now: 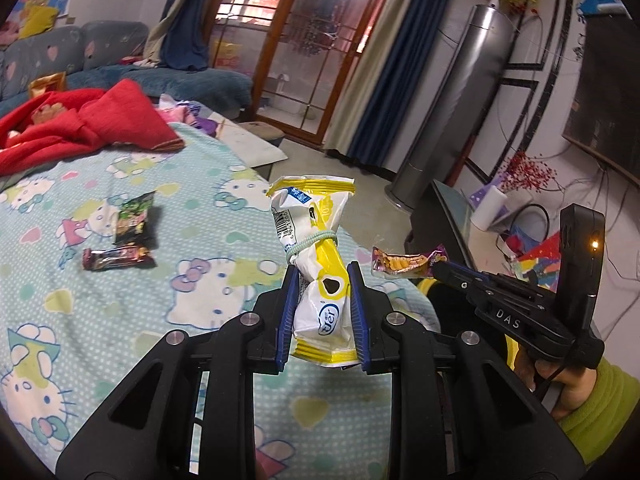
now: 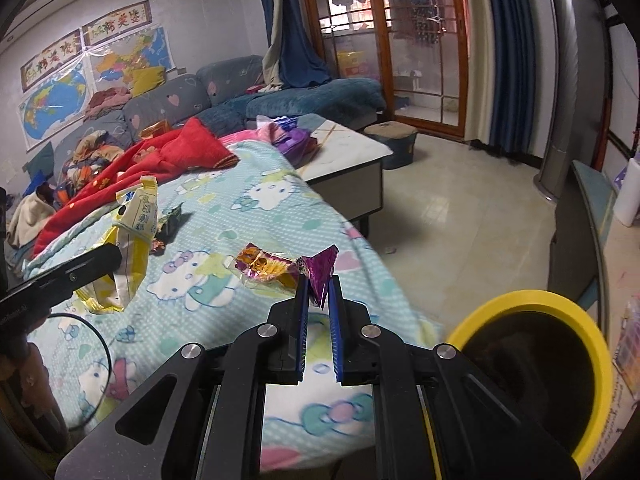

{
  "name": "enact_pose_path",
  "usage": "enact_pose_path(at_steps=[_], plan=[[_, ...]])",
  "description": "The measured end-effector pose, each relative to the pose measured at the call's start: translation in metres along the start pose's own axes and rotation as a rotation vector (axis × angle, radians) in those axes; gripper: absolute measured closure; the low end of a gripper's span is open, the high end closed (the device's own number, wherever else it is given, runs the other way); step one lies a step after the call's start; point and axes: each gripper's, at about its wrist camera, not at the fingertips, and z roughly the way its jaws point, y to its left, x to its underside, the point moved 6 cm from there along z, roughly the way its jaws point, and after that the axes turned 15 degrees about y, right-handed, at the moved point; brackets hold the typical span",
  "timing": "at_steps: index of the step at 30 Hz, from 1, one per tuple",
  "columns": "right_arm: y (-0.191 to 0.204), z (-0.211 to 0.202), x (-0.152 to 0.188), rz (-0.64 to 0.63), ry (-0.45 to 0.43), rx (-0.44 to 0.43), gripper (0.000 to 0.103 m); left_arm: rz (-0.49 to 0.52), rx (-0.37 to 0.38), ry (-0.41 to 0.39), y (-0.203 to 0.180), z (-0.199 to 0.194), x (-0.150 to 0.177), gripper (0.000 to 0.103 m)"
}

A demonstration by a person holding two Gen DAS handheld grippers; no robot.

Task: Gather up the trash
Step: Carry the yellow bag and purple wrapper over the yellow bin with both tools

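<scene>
We held the yellow snack bag (image 1: 320, 280) in the closed left gripper (image 1: 322, 276) and the purple wrapper (image 2: 316, 276) in the right gripper (image 2: 319, 286); two dark wrappers (image 1: 120, 258) lay on the blanket (image 1: 200, 184), yellow-rimmed bin (image 2: 560, 304) nearby.

Home living room: sofa (image 2: 192, 96), curtains (image 2: 508, 52), wall maps (image 2: 56, 108)

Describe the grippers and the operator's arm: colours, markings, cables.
Both grippers, left gripper and right gripper, are matte black frames with silver pivot bolts and blue ribbed finger pads. The right unit's side reads "DAS", with an amber LED and a black cable. The sleeve is lime green.
</scene>
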Motion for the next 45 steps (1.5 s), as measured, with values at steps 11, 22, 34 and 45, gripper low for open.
enact_pose_path(at_steps=[11, 22, 34, 45], plan=[[-0.051, -0.027, 0.027, 0.084, -0.018, 0.081, 0.093, 0.118, 0.045, 0.009, -0.053, 0.011, 0.005, 0.085], [-0.112, -0.049, 0.061, 0.221, -0.023, 0.154, 0.093, 0.266, 0.089, 0.042, -0.115, 0.037, 0.016, 0.085], [-0.170, -0.058, 0.108, 0.350, 0.012, 0.233, 0.093, 0.378, 0.128, 0.089, -0.167, 0.067, 0.022, 0.085], [-0.198, -0.061, 0.129, 0.406, 0.026, 0.262, 0.093, 0.450, 0.151, 0.153, -0.200, 0.102, 0.032, 0.085]])
